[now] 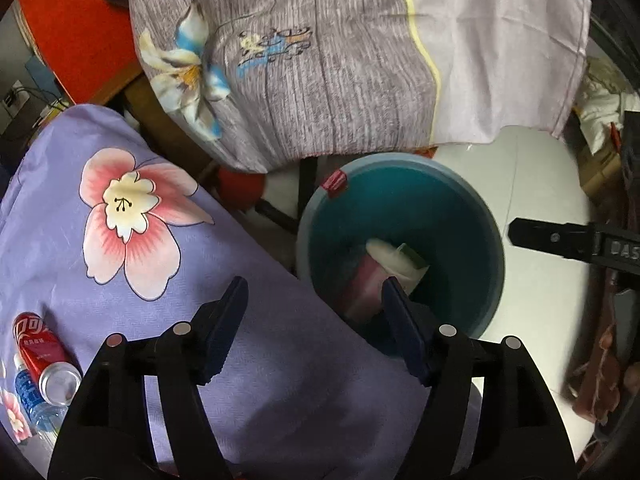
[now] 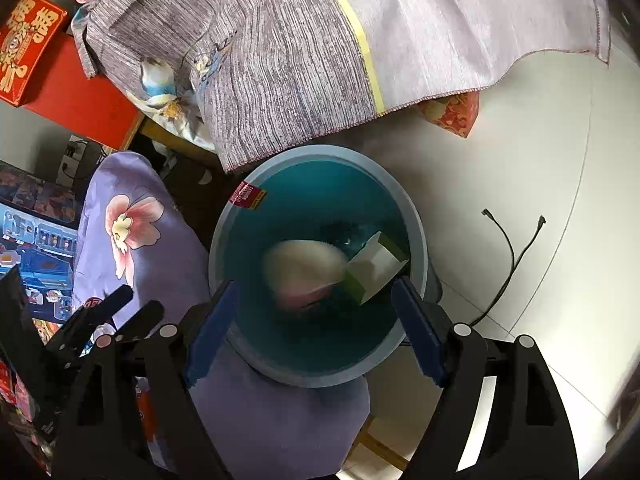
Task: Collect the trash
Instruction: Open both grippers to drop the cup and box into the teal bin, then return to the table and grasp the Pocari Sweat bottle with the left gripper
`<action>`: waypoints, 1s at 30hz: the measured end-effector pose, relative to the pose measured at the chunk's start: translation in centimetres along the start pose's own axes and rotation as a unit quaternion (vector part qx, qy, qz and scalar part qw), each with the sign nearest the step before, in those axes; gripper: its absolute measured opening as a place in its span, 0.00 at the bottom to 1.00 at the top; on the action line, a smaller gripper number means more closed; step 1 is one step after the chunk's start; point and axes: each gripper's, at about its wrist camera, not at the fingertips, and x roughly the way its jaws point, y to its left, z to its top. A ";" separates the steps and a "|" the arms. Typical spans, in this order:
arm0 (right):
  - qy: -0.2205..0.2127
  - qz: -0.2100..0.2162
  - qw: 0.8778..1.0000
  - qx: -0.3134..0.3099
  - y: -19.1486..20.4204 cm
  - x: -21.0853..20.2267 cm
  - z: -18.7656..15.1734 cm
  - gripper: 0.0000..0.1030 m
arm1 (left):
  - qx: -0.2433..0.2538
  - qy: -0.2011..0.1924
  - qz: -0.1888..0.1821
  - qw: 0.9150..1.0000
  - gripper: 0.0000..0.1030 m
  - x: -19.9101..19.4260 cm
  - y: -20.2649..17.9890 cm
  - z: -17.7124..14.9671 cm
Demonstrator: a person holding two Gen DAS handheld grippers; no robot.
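Two hand-held grippers, left [image 1: 312,312] and right [image 2: 316,312], both spread wide and empty over round blue plastic bin [image 2: 416,240]. Inside: one pale wrapper [image 2: 304,268], one green-edged carton [image 2: 374,268]. On lilac floral desk cloth [image 1: 240,280]: one red can [image 1: 44,356], one clear bottle [image 1: 34,400] — liable to roll off if nudged.

bin [image 2: 416,236] right of table edge | carton [image 2: 374,270], wrapper [image 2: 304,268] in bin
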 end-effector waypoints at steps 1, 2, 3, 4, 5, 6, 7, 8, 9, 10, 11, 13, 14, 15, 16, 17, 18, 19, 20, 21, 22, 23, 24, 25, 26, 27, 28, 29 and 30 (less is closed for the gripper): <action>0.002 -0.002 1.000 0.001 0.1 0.0 0.0 0.74 | -0.001 -0.003 -0.001 1.000 0.70 -0.2 0.0 0.0; 0.002 -0.002 1.000 0.000 0.2 0.0 0.0 0.74 | -0.002 -0.007 0.000 1.000 0.72 -0.5 0.0 0.0; 0.002 -0.002 1.000 0.000 0.2 0.0 0.0 0.74 | -0.002 -0.009 0.001 1.000 0.77 -0.7 0.1 -0.1; 0.001 -0.004 1.000 -0.001 0.3 -0.1 0.0 0.75 | -0.004 -0.011 0.000 1.000 0.81 -1.0 0.1 -0.2; 0.002 -0.007 1.000 -0.001 0.5 -0.1 -0.1 0.76 | -0.005 -0.013 -0.002 1.000 0.82 -1.1 0.1 -0.3; 0.003 -0.008 1.000 -0.002 0.6 -0.2 -0.1 0.76 | -0.006 -0.017 -0.003 1.000 0.83 -1.5 0.2 -0.5; 0.004 -0.009 1.000 -0.003 0.8 -0.2 -0.2 0.76 | -0.007 -0.018 -0.003 1.000 0.85 -1.7 0.2 -0.6; 0.005 -0.011 1.000 -0.003 0.9 -0.2 -0.2 0.76 | -0.008 -0.019 -0.004 1.000 0.86 -1.7 0.2 -0.6; 0.008 -0.013 1.000 -0.005 1.1 -0.1 -0.3 0.77 | -0.012 -0.019 -0.008 1.000 0.86 -1.9 0.3 -0.8; 0.011 -0.016 1.000 -0.006 1.3 -0.1 -0.4 0.77 | -0.017 -0.020 -0.013 1.000 0.87 -2.1 0.5 -0.9; 0.014 -0.018 1.000 -0.008 1.5 -0.1 -0.6 0.77 | -0.021 -0.020 -0.014 0.999 0.88 -2.3 0.7 -1.0; 0.019 -0.020 1.000 -0.012 2.0 -0.1 -0.8 0.77 | -0.030 -0.022 -0.016 0.999 0.89 -2.7 1.1 -1.4; 0.020 -0.020 1.000 -0.012 2.2 -0.1 -0.9 0.78 | -0.032 -0.023 -0.017 0.999 0.89 -2.8 1.3 -1.6; 0.022 -0.021 0.999 -0.015 2.5 -0.1 -1.1 0.78 | -0.037 -0.023 -0.018 0.999 0.89 -3.1 1.6 -1.8; 0.023 -0.022 0.999 -0.019 2.9 -0.2 -1.3 0.78 | -0.040 -0.023 -0.020 0.999 0.89 -3.3 1.8 -2.0; 0.025 -0.024 0.999 -0.025 3.4 -0.2 -1.5 0.78 | -0.043 -0.024 -0.020 0.999 0.89 -3.6 2.1 -2.3; 0.026 -0.026 0.999 -0.030 3.8 -0.2 -1.7 0.78 | -0.046 -0.025 -0.019 0.998 0.89 -3.9 2.4 -2.5; 0.029 -0.027 0.998 -0.038 4.4 -0.2 -1.9 0.78 | -0.048 -0.027 -0.017 0.998 0.90 -4.1 2.8 -2.8; 0.031 -0.028 0.998 -0.043 4.8 -0.2 -2.1 0.78 | -0.053 -0.029 -0.015 0.998 0.90 -4.4 3.2 -3.1; 0.032 -0.028 0.998 -0.051 5.5 -0.3 -2.3 0.78 | -0.057 -0.030 -0.014 0.998 0.90 -4.7 3.6 -3.4; 0.033 -0.028 0.997 -0.057 6.0 -0.3 -2.5 0.78 | -0.062 -0.031 -0.013 0.997 0.90 -5.0 4.1 -3.7; 0.034 -0.028 0.997 -0.062 6.6 -0.3 -2.7 0.78 | -0.068 -0.032 -0.012 0.997 0.90 -5.4 4.7 -4.1; 0.035 -0.028 0.997 -0.070 7.4 -0.3 -3.0 0.78 | -0.072 -0.032 -0.011 0.997 0.91 -5.7 5.2 -4.4; 0.036 -0.028 0.996 -0.078 8.1 -0.3 -3.3 0.78 | -0.077 -0.034 -0.008 0.996 0.91 -6.1 5.8 -4.9; 0.037 -0.027 0.995 -0.086 8.9 -0.2 -3.5 0.78 | -0.081 -0.035 -0.005 0.996 0.91 -6.4 6.3 -5.2; 0.038 -0.027 0.995 -0.092 9.5 -0.2 -3.7 0.78 | -0.088 -0.037 0.000 0.995 0.91 -6.9 7.1 -5.8; 0.039 -0.025 0.994 -0.099 10.2 -0.1 -4.0 0.78 | -0.095 -0.039 0.004 0.995 0.91 -7.4 7.9 -6.2; 0.041 -0.023 0.993 -0.109 11.2 0.0 -4.4 0.78 | -0.103 -0.041 0.009 0.994 0.91 -7.9 8.8 -6.8; 0.042 -0.022 0.992 -0.116 11.9 0.1 -4.6 0.78 | -0.109 -0.042 0.013 0.993 0.91 -8.3 9.6 -7.2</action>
